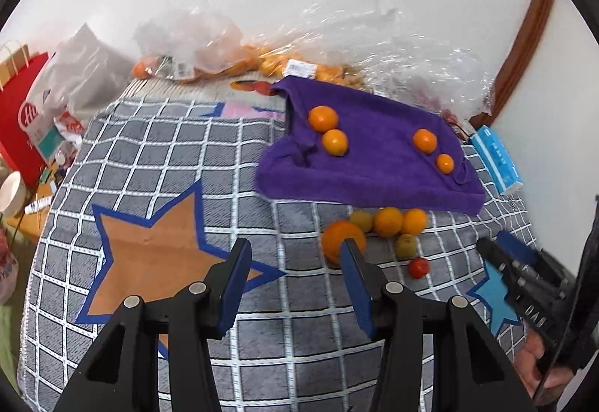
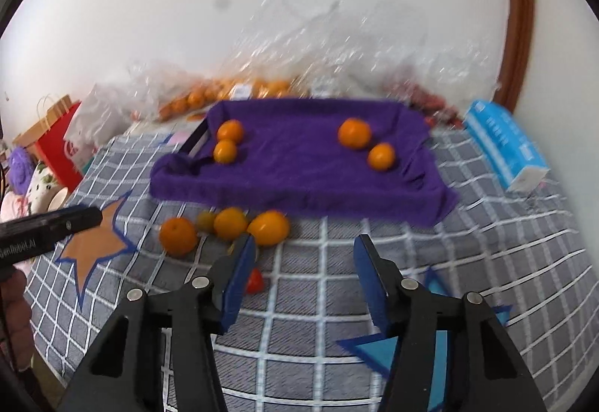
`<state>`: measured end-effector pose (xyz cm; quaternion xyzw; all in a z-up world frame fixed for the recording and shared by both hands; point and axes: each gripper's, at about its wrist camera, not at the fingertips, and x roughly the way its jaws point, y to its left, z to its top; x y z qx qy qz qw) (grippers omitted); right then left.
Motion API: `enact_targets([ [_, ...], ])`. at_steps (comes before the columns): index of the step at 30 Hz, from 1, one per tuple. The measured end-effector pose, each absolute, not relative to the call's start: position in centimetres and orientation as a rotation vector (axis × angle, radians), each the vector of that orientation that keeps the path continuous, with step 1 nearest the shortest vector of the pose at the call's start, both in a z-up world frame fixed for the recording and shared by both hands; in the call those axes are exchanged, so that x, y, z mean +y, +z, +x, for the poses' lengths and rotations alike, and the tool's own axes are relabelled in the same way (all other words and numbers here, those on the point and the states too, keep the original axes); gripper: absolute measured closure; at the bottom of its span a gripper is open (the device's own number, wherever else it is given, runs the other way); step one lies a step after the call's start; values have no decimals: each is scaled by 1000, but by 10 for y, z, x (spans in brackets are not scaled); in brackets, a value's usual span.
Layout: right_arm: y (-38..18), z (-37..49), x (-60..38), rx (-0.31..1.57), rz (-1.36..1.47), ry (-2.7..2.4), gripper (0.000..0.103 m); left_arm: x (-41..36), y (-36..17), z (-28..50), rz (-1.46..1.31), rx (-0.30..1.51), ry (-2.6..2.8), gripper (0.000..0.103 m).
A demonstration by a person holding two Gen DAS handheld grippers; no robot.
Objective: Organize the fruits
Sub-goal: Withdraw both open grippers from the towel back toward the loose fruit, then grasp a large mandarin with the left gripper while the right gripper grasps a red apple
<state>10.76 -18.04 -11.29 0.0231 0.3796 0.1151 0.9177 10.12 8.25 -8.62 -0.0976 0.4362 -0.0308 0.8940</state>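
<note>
Hovering empty, both jaws apart: left gripper, right gripper. Loose oranges and a small tomato lay beyond; four oranges sat on the purple towel. Picking stage; next, closing on one fruit.

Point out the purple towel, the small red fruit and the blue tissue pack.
purple towel (image 1: 374, 168), left wrist view, bare front part.
small red fruit (image 1: 418, 267), left wrist view, its middle.
blue tissue pack (image 2: 501, 142), right wrist view, top face.

Red fruit half hidden behind right gripper; clear bags motion-blurred.
</note>
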Motion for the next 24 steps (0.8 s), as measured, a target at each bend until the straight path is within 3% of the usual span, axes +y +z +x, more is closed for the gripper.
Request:
enact_targets([
  [7, -146, 112, -154, 873, 66, 300, 58, 100, -103, 106, -225, 942, -38, 56],
  [13, -161, 121, -141, 898, 46, 309, 59, 110, -113, 107, -245, 955, -21, 56],
  [15, -166, 125, -138, 908, 38, 310, 65, 111, -117, 108, -255, 963, -21, 56],
  [17, -171, 128, -135, 927, 25, 306, 78, 110, -120, 109, -257, 969, -23, 56],
  [24, -164, 121, -150, 903, 39, 310, 78, 85, -123, 117, -233, 982, -70, 56],
])
